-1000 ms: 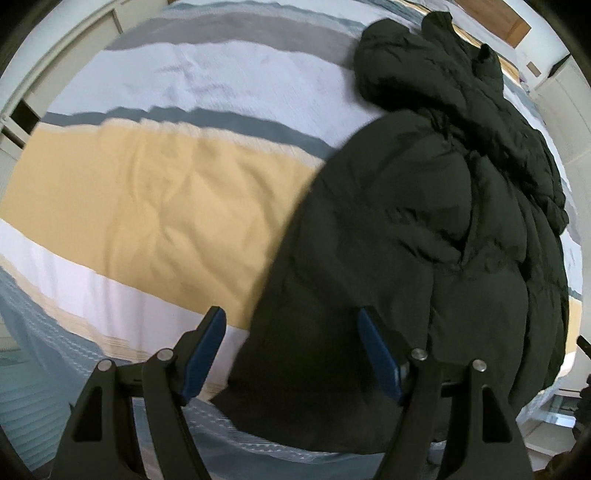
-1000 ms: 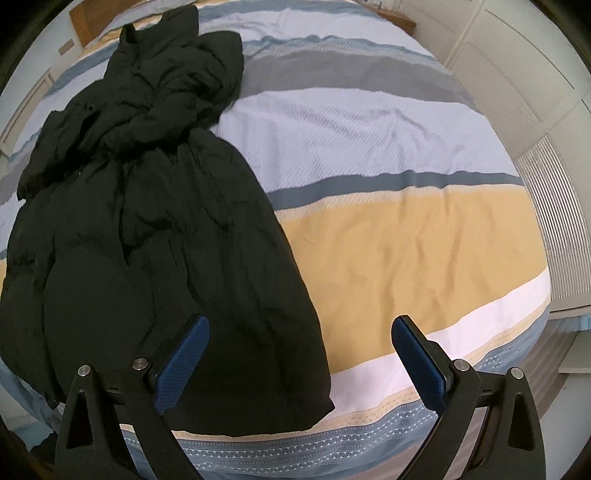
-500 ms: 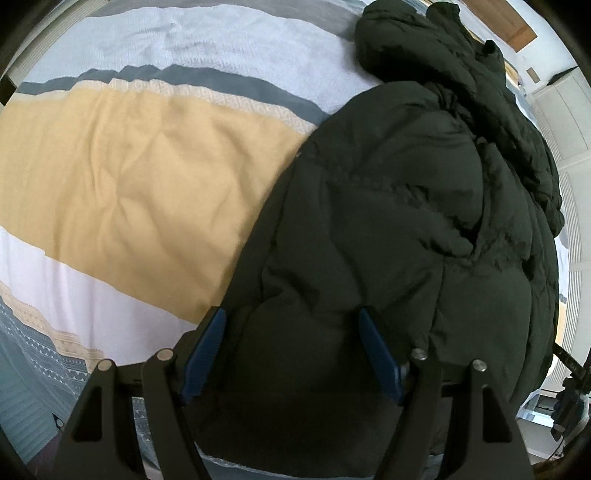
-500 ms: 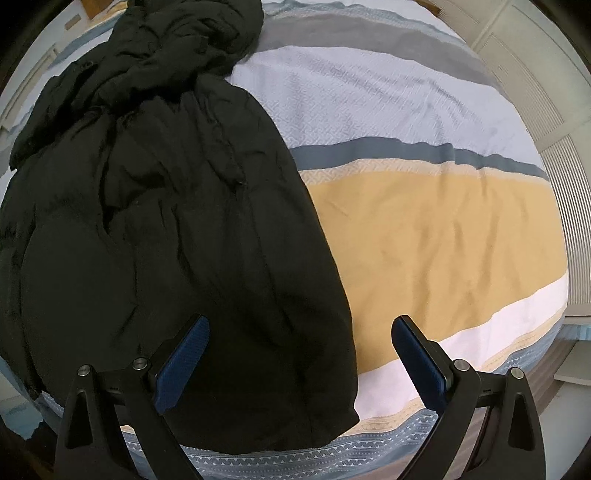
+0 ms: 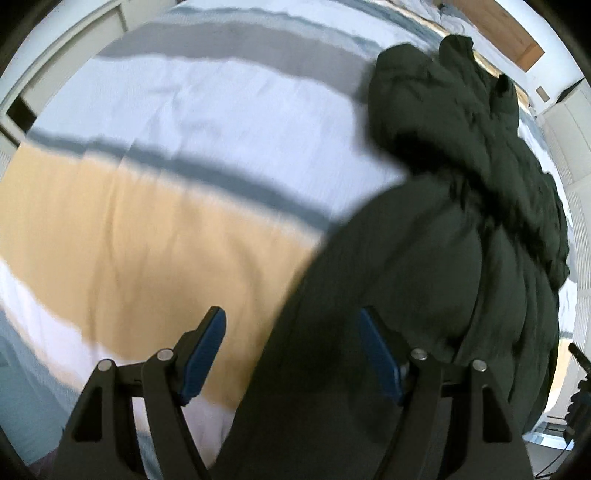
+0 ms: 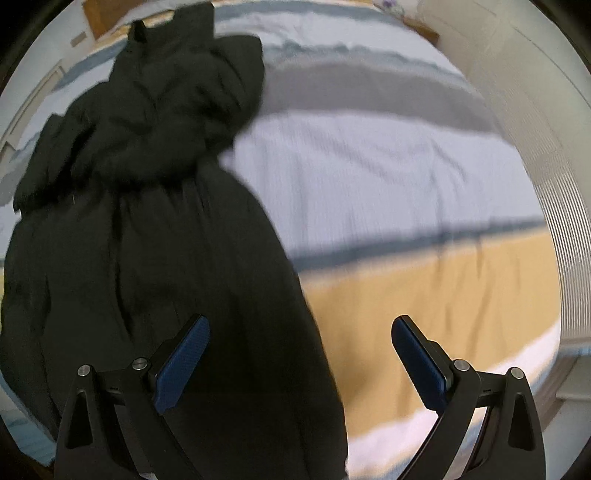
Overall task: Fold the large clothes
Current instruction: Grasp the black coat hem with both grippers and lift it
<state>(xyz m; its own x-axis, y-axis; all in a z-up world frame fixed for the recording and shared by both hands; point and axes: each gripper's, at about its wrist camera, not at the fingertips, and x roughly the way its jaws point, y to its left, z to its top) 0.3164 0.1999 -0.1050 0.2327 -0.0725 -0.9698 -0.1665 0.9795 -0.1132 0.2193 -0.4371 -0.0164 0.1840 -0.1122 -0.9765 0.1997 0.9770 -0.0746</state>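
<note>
A long black puffer coat lies lengthwise on a striped bed, hood end far away; it also shows in the right wrist view. My left gripper is open, hovering over the coat's near hem at its left edge, with one blue pad over the yellow stripe. My right gripper is open, straddling the coat's right edge near the hem. Neither holds anything. Both views are blurred.
The bedspread has white, grey, blue and yellow stripes. A wooden headboard is at the far end. White cabinets and a ribbed white panel flank the bed.
Both grippers have pulled back and tilted up from the coat's hem; the views show more of the far bed. Both stay open and empty. The coat has not moved.
</note>
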